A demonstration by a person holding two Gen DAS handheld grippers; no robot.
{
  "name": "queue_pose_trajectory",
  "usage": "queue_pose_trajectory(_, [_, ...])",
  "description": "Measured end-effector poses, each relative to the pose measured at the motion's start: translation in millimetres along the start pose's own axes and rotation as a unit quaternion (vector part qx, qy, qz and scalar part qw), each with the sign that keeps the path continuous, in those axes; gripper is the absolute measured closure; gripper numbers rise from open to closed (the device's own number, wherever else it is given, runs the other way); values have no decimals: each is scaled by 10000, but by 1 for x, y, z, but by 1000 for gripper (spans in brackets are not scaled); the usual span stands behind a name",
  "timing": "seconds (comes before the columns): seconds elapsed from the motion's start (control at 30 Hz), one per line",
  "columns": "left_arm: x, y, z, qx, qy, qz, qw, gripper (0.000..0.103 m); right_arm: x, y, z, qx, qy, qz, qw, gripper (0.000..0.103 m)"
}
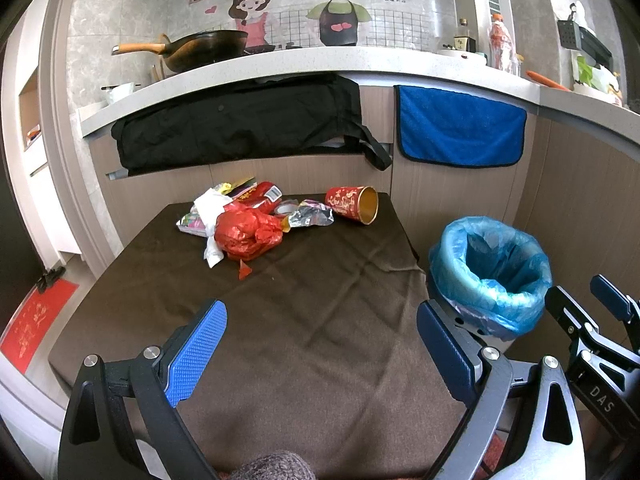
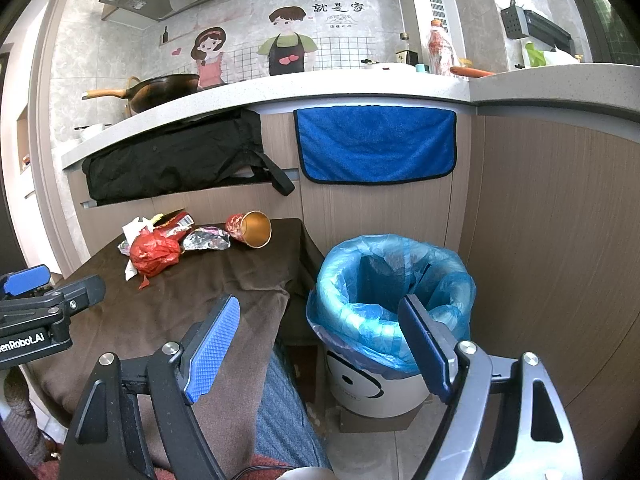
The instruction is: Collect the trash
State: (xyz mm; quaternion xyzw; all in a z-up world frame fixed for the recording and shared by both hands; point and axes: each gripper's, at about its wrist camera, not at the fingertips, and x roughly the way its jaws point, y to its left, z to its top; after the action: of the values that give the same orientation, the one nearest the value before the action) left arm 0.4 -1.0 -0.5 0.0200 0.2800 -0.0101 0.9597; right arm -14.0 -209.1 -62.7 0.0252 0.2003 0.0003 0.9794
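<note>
A pile of trash lies at the far end of a brown-clothed table (image 1: 320, 300): a crumpled red plastic bag (image 1: 246, 232), a silver foil wrapper (image 1: 310, 216), white paper (image 1: 210, 208) and a red paper cup (image 1: 354, 204) on its side. The pile also shows in the right wrist view, with the red bag (image 2: 154, 254) and cup (image 2: 250, 228). A white bin with a blue liner (image 1: 492, 264) stands right of the table (image 2: 394, 300). My left gripper (image 1: 320, 348) is open and empty over the near table. My right gripper (image 2: 320, 344) is open and empty beside the bin's near rim.
A kitchen counter (image 1: 304, 64) runs behind the table with a wok (image 1: 204, 48) on it. A black bag (image 1: 240, 124) and a blue towel (image 1: 460, 128) hang from its front. Wood cabinet panels (image 2: 552, 220) close in the right side behind the bin.
</note>
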Motion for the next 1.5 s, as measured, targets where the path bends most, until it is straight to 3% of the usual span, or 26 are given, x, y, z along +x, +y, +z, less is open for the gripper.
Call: queue_pose_trajectory(1.5, [-6,1,5,-25,-57,-27,10000,7,-6,3,5,-40,-233,-17,9997,23])
